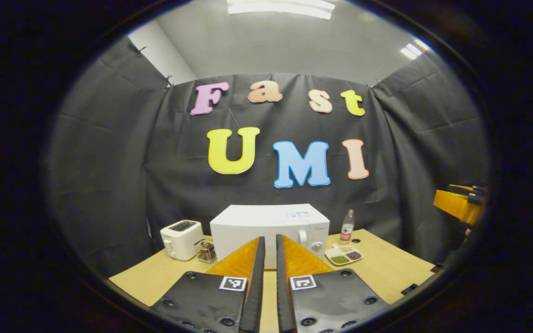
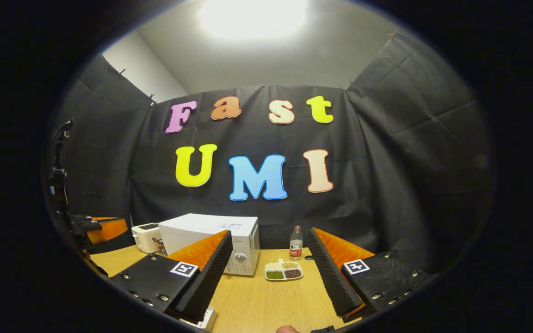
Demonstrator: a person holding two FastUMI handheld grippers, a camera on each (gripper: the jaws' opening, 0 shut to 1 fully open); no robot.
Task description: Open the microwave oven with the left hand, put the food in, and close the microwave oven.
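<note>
A: On the table (image 2: 257,305), what's sitting where?

B: Microwave (image 1: 269,233) is standing at the back, door closed, handle and knob on its right side. Food tray (image 1: 343,255) is lying just right of it, near the knob, not touching. Three compartments, green stuff in one, dark in another, pale in the third.

A: Same tray in the right gripper view?

B: Yes, tray (image 2: 283,271) is sitting between the microwave (image 2: 211,240) and the bottle (image 2: 296,243), bottle standing upright behind it.

A: Left gripper (image 1: 266,247)?

B: Fingers are sitting nearly together, only a thin gap, nothing between them. It's pointing straight at the microwave front, apart from it.

A: Right gripper (image 2: 269,254)?

B: Fingers are spread wide, nothing in them. Tray is showing in the gap, farther off on the table.

A: Other stuff?

B: Toaster (image 1: 181,239) is standing left of the microwave, a small rack-like thing (image 1: 207,252) beside it; can't tell what it is. The other gripper is poking in at the right edge of the left gripper view, and at the left edge of the right gripper view.
</note>
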